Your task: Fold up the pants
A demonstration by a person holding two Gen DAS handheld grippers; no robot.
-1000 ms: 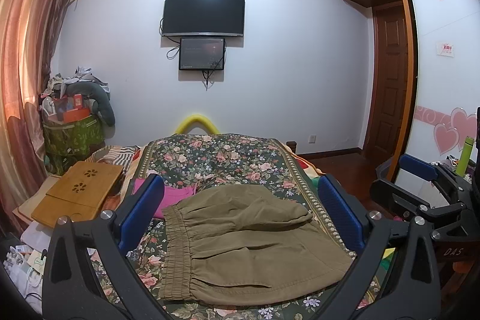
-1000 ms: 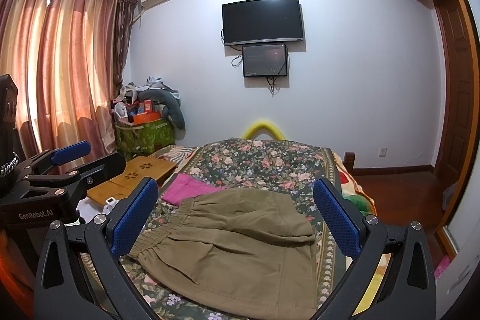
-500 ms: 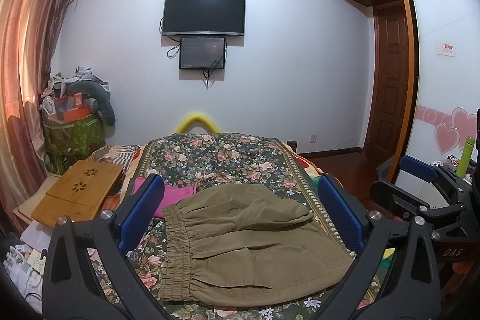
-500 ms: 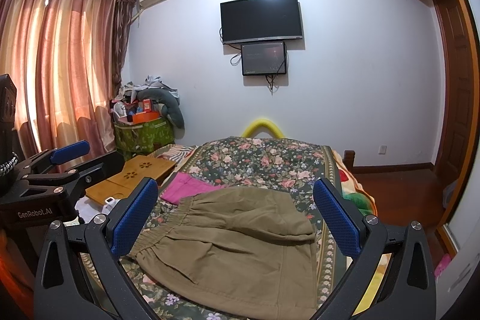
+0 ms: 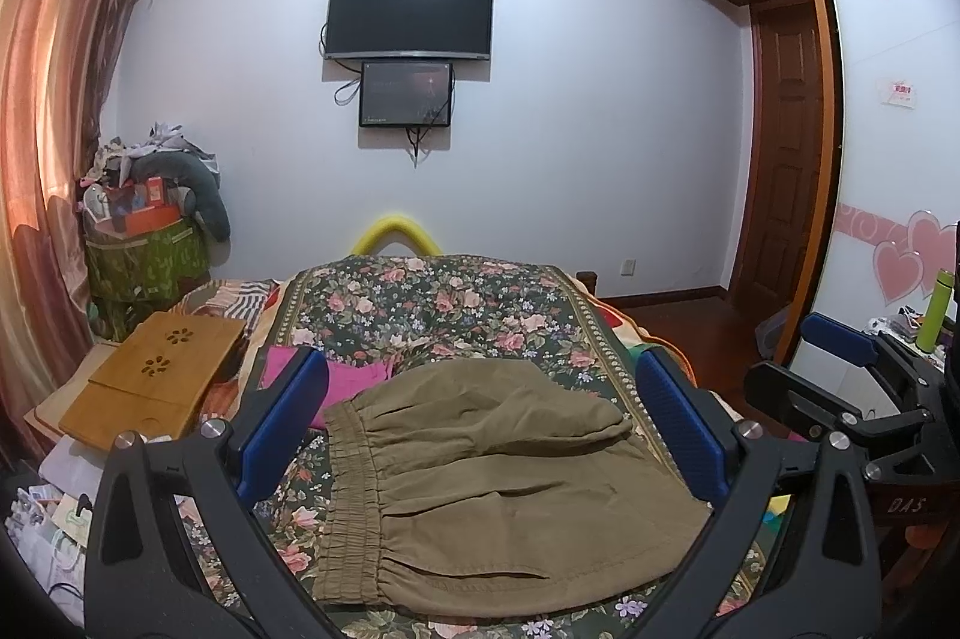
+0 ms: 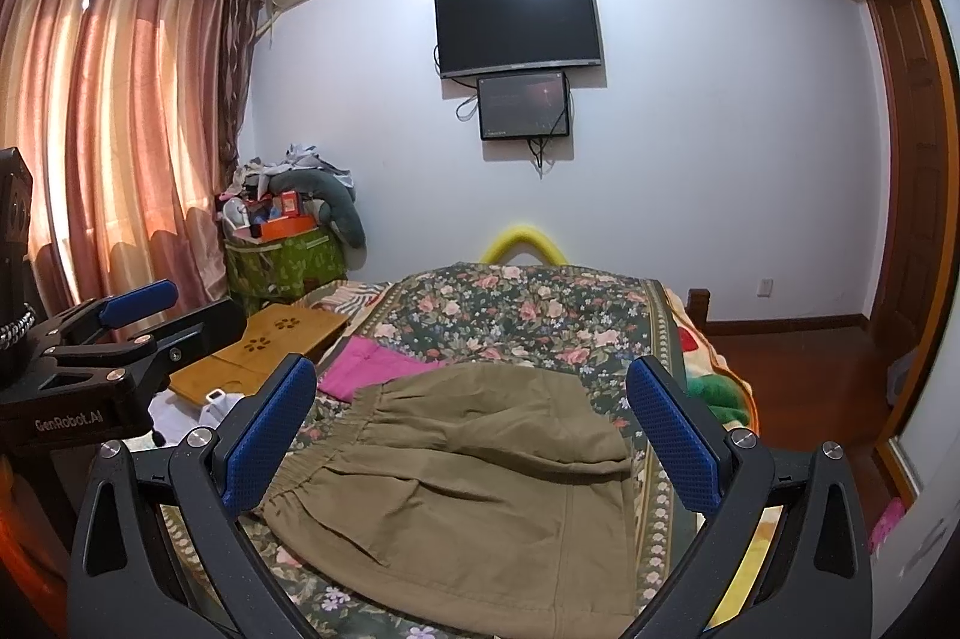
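Pants: I saw the folded olive-khaki cotton pants with the gathered elastic waistband (image 5: 498, 483) (image 6: 468, 489) lying flat on the dark floral bedspread (image 5: 432, 303) (image 6: 528, 309), waistband turned toward the window side and the fold bulging on the far edge.
Left claw: my left gripper, black frame with blue ribbed pads (image 5: 480, 435), hung above the near part of the pants with its jaws spread wide, nothing between them.
Right claw: my right gripper with the same blue pads (image 6: 471, 435) was likewise spread wide and empty, above the pants, not touching the cloth.
Beside the pants: a bright pink cloth (image 5: 354, 378) (image 6: 384, 366) lay just past the waistband, partly tucked under it.
Off the bedspread: a pale wooden lap tray with flower cut-outs (image 5: 150, 381) (image 6: 264, 345) sat on the window side.
Beyond the bedspread: a black wall television (image 5: 410, 14) (image 6: 517, 26) hung on the far wall.
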